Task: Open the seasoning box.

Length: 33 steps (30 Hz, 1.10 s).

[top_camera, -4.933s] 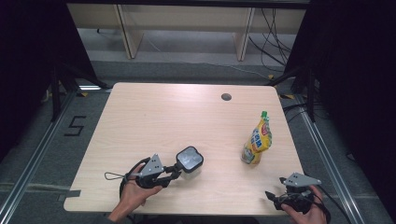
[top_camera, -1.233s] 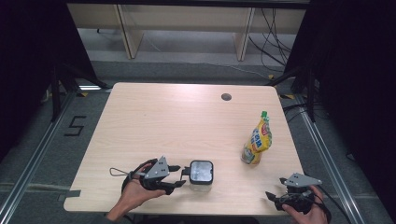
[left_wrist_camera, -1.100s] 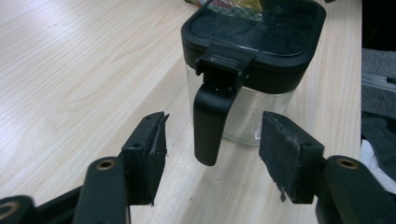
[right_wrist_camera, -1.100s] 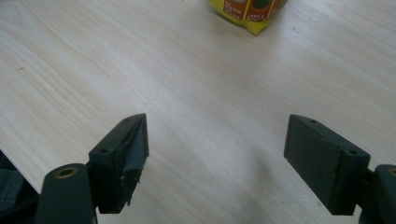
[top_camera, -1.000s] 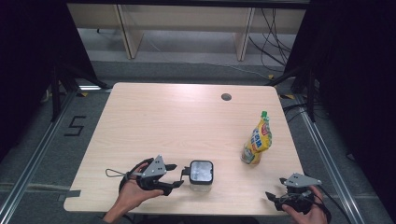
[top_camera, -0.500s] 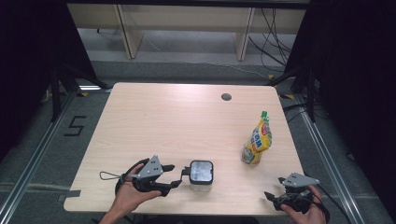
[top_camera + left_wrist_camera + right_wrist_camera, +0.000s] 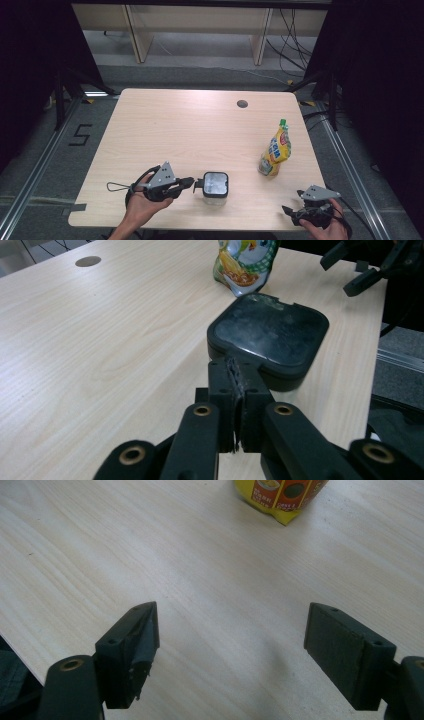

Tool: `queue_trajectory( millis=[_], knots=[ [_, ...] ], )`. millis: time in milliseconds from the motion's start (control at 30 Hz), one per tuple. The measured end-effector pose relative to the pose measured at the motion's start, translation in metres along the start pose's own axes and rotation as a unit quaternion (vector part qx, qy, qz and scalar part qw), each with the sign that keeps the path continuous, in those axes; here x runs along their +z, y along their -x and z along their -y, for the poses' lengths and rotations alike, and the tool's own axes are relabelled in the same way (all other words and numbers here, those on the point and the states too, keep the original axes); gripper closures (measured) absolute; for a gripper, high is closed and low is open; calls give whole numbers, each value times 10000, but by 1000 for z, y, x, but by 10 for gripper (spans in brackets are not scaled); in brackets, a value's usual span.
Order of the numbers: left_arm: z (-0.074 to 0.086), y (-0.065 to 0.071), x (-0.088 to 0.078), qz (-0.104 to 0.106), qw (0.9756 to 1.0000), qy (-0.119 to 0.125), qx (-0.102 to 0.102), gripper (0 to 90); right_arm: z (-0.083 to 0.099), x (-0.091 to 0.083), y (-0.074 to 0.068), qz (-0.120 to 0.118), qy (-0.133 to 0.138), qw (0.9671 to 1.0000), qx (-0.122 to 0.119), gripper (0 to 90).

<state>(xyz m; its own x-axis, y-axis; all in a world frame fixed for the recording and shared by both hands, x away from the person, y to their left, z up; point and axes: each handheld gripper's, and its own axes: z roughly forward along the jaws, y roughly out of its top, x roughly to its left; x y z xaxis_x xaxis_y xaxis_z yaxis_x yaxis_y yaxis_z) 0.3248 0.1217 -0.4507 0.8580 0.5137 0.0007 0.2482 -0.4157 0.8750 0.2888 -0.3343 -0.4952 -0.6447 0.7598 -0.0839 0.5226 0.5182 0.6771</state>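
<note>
From the high view, the square container with its dark lid (image 7: 215, 184) stands upright near your edge of the wooden table (image 7: 190, 125), lid shut, so you cannot see what is inside. The yellow spouted pouch (image 7: 275, 150) stands upright well to its right, sealed with a green cap. Your left gripper (image 7: 192, 183) lies level just left of the container, tips at its side; its jaws have just been closing. Your right gripper (image 7: 290, 212) rests at the table's near right corner, well apart from both containers.

In the left gripper view, your left gripper (image 7: 235, 390) has its pads pressed flat together with nothing between them. The tips sit right at the rim of the container's dark lid (image 7: 270, 335); whether they touch it you cannot tell. The pouch (image 7: 245, 262) stands just behind.

In the right gripper view, your right gripper (image 7: 232, 640) stands wide apart over bare table (image 7: 150, 545), holding nothing, with the pouch's bottom (image 7: 280, 495) ahead.
</note>
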Motion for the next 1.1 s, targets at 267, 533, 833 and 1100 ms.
queue_trajectory(
  millis=[267, 533, 833, 1100],
  knots=[
    [-7, 1, 9, 102, 9999, 92, -87, 891, 0, 0, 0, 6, 3, 10000, 16, 230],
    [-11, 2, 15, 74, 9999, 121, -77, 890, 0, 0, 0, -2, 3, 10000, -3, 232],
    [-9, 2, 19, -24, 9999, 54, -85, 887, 0, 0, -1, -10, 11, 10000, 50, 232],
    [-8, 0, 19, -22, 10000, 60, -45, 887, 0, 0, -1, -13, 8, 10000, 27, 232]
  ],
)
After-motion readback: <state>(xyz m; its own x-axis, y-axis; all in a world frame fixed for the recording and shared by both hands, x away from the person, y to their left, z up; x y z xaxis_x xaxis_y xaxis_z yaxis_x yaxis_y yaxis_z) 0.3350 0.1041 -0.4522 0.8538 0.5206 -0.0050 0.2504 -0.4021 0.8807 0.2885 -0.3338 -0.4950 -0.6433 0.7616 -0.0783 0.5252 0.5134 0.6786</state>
